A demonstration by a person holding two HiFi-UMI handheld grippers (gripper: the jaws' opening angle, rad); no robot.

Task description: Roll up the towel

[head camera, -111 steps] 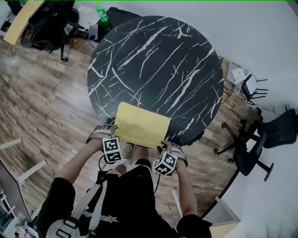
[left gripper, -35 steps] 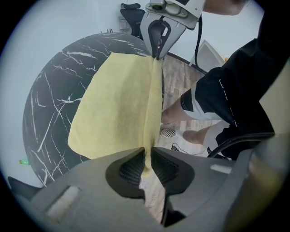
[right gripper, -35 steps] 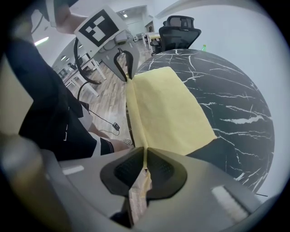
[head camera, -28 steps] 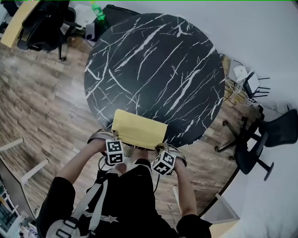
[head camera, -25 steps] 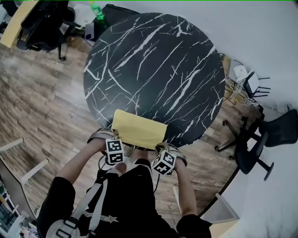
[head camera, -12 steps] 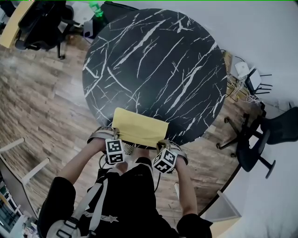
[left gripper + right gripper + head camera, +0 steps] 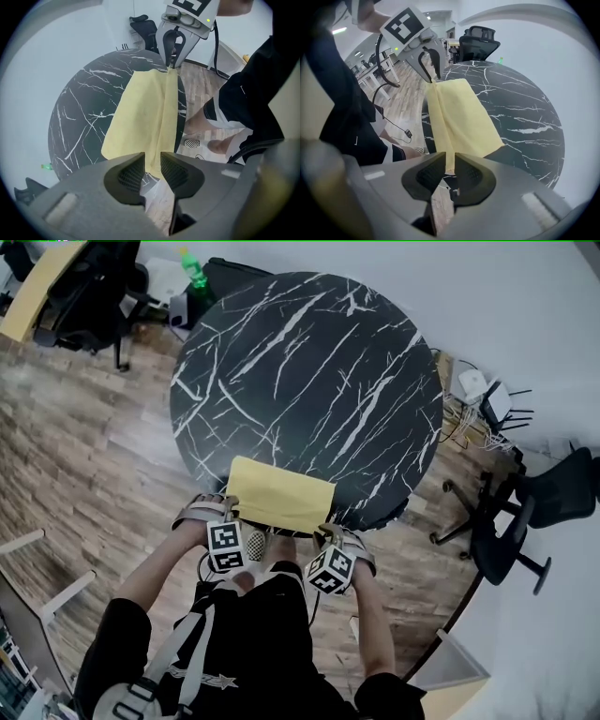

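Note:
A yellow towel (image 7: 279, 495) lies on the near edge of the round black marble table (image 7: 309, 362), its near part folded over into a narrow band (image 7: 169, 103). My left gripper (image 7: 228, 517) points down at the towel's near left corner. Its jaws (image 7: 152, 166) are opening, with the towel's edge in the gap and the pads off it. My right gripper (image 7: 323, 531) is at the near right corner. Its jaws (image 7: 451, 171) are opening too, with a narrower gap and the towel's edge between them. Each gripper view shows the other gripper at the band's far end.
Black office chairs stand at the right (image 7: 525, 512) and upper left (image 7: 89, 287). A green bottle (image 7: 197, 268) stands beyond the table. Cables and a white box (image 7: 473, 390) lie on the wood floor to the right. The person's legs are below the table's near edge.
Since the earliest frame the towel covers less of the table, its near edge folded over. Over the last second both grippers have stayed at the near corners.

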